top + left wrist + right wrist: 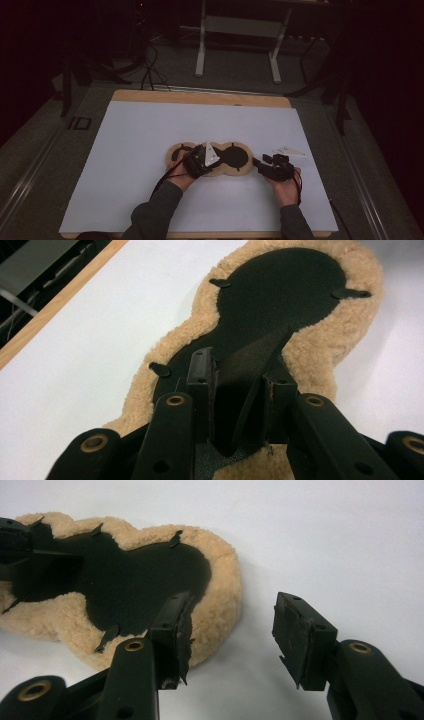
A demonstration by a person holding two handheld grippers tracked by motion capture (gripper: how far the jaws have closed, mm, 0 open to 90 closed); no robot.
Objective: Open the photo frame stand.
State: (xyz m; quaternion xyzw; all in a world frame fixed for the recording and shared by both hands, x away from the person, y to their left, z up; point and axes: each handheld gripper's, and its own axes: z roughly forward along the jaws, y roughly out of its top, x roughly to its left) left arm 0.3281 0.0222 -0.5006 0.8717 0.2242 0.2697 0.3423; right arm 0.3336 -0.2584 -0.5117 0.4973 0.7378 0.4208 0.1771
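Observation:
A peanut-shaped fleece pad (226,171) with a black backing (285,290) lies backing-up on the white table top. My left gripper (202,159) sits over the pad's left half. In the left gripper view my left gripper (240,375) pinches a raised fold of the backing (255,360) between its jaws. My right gripper (259,162) rests just off the pad's right end. In the right gripper view my right gripper (232,605) stands open over bare table, its left jaw beside the pad (140,580) edge, nothing between the jaws.
The white sheet (150,150) covers the table, with a wooden edge (200,97) at the far side. Small black tabs (220,283) stick out around the backing. A white stand (240,25) and cables are on the floor beyond the table.

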